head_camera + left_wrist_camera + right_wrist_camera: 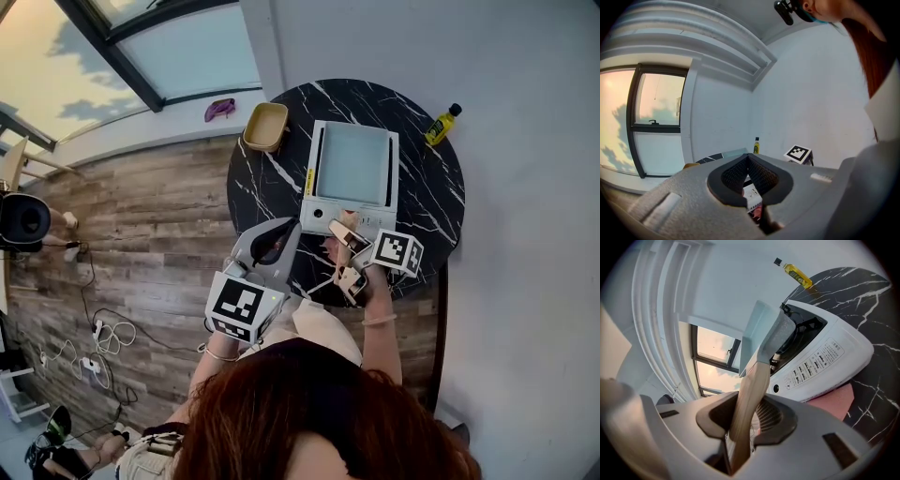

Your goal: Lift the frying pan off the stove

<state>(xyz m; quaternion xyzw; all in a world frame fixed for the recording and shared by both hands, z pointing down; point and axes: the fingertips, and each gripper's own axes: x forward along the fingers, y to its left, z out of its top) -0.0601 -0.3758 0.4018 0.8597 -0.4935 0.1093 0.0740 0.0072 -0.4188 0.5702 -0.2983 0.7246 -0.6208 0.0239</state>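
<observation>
Round black marble bench (431, 202) on a plank floor (150, 225), window (187, 56) to the left.

Pose: both my forearms reach forward from my body, side by side. My right tongs (743, 423) point a little downward at the front of the stove (328, 214), jaws clamped on the wooden handle (751, 390) of the frying pan (354, 161). My left tongs (748, 158) sit just left of them, over the bench's near edge, pad tips together, nothing gripped.

Pan: square, pale grey-blue, over the white stove. From the right gripper view it stands tilted beyond the handle, its speckled underside showing. I cannot tell whether the base touches the stove top.

Count:
- one frying pan
- one stove
- one yellow bottle (442, 125), far right of the bench
- one tan bowl (265, 127), far left corner beside the stove
- one pink cloth (834, 401), under the stove's front edge
- two tongs
- two marker cubes (242, 305)
</observation>
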